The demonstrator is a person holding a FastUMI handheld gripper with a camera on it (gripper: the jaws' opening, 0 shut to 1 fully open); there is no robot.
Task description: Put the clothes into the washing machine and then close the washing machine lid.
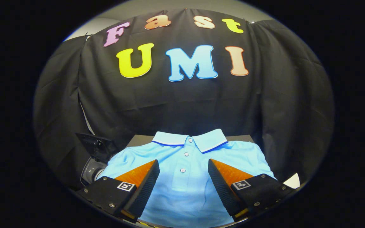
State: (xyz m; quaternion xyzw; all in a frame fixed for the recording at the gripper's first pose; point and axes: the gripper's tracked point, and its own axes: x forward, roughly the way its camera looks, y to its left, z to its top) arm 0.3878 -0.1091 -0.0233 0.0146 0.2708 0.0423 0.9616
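Observation:
A light blue polo shirt lies flat on a table, collar toward the black cloth wall and button placket running between my fingers. My gripper hovers over the shirt's chest, open wide, with nothing between the orange-and-black fingers. To the left of the shirt, lower than the table, sits the washing machine, a small grey round tub with its dark lid standing raised. The left finger hides part of the tub.
The dark table shows at its back edge behind the shirt's collar. The black cloth wall rises close behind the table. A white scrap sticks out beyond the right finger.

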